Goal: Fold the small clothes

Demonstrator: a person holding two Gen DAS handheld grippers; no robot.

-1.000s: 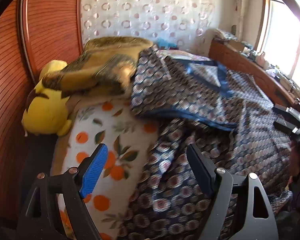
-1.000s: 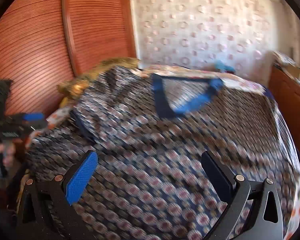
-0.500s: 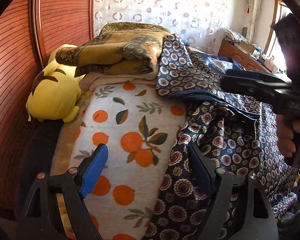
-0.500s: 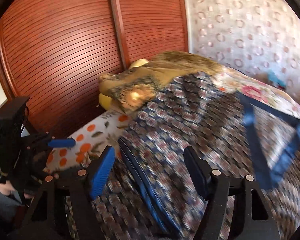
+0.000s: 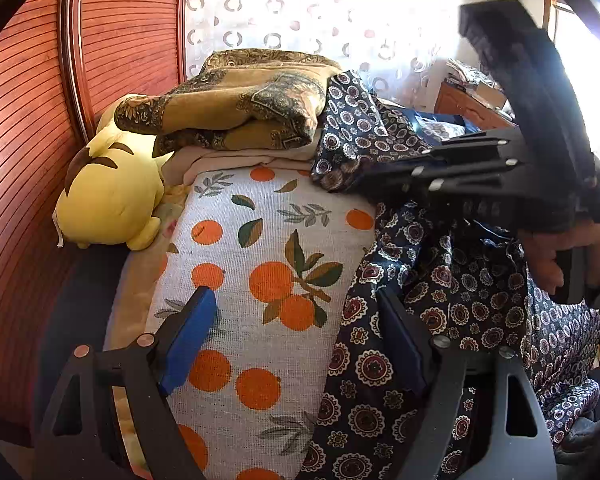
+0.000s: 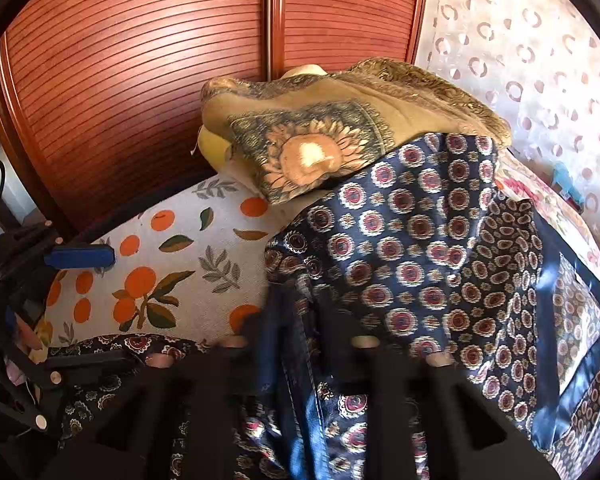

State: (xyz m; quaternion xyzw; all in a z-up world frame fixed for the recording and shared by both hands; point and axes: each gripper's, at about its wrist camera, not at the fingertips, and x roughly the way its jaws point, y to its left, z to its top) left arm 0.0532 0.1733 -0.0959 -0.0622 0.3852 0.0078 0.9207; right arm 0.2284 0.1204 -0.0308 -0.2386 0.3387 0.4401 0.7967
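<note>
Fabric fills the left wrist view: a navy patterned garment (image 5: 440,300) lies heaped along the right side of the bed (image 5: 260,240), over an orange-print sheet. The left gripper (image 5: 296,340) hangs with its jaws wide apart, one finger over the sheet, the other over the garment's edge. A yellow plush toy (image 5: 108,200) lies at the bed's left edge.

From the right wrist view, the right gripper (image 6: 296,320) is closing, its jaws nearly together on a blue-trimmed fold of the garment (image 6: 420,240). A tan blanket (image 6: 340,120) lies bunched behind it.
</note>
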